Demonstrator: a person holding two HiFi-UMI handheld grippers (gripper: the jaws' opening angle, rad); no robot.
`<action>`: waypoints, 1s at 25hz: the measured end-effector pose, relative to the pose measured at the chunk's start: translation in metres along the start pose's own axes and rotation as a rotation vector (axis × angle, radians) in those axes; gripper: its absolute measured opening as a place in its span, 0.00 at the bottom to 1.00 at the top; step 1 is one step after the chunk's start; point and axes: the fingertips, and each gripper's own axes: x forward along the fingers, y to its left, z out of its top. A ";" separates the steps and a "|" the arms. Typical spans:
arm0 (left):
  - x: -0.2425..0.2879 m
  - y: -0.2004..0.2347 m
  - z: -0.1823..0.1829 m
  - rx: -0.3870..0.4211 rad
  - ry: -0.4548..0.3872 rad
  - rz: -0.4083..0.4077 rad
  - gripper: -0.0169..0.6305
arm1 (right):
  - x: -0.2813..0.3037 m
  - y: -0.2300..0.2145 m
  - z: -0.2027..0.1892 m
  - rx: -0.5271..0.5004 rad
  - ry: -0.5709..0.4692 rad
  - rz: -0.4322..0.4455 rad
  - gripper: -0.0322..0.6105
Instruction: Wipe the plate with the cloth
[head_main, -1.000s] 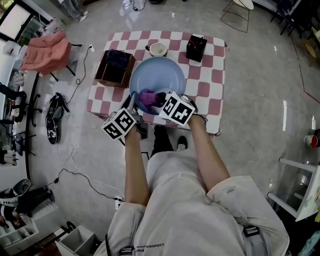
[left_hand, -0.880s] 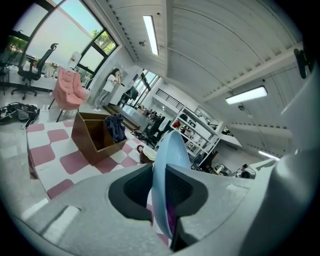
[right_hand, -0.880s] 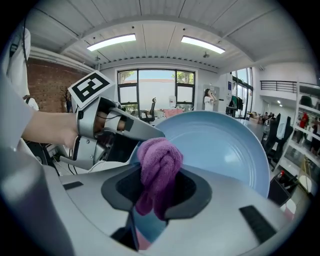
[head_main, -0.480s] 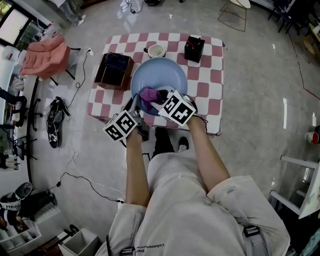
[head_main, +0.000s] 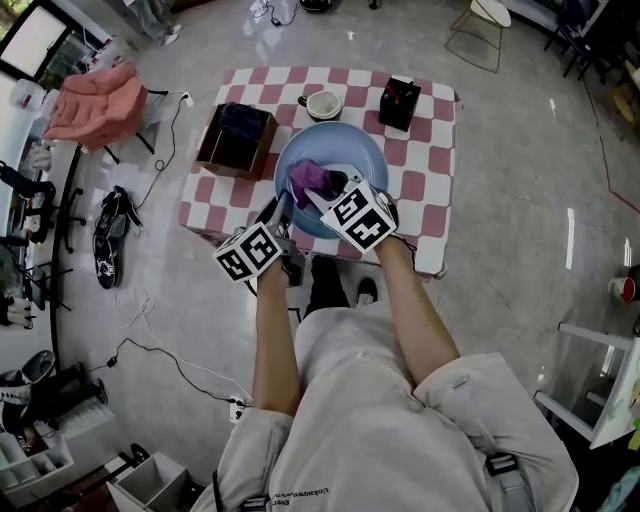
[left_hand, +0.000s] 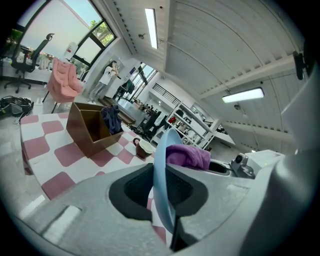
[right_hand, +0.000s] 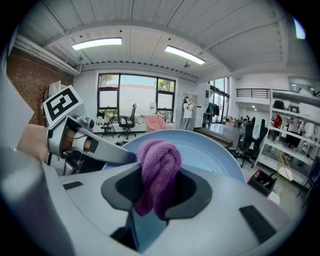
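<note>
Left gripper (head_main: 282, 213) clamps the near rim of the blue plate (head_main: 355, 150) over the checked table (head_main: 436, 130), right gripper (head_main: 326, 190) pinches the purple cloth (head_main: 312, 179) against its face, so wiping looks underway, far side likely left.

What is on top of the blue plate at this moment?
A purple cloth, clamped in the right gripper, rests on the plate. The left gripper grips the plate's rim. The plate surface under the cloth is covered and cannot be seen.
</note>
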 end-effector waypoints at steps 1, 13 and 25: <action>0.000 0.001 0.000 0.002 0.002 0.000 0.09 | 0.000 -0.003 0.001 -0.001 -0.003 -0.012 0.26; 0.003 0.010 -0.010 -0.070 0.007 -0.025 0.09 | -0.008 -0.042 -0.004 -0.114 0.054 -0.199 0.26; -0.006 0.027 0.005 -0.077 -0.044 0.028 0.09 | -0.003 -0.057 -0.015 -0.101 0.095 -0.242 0.26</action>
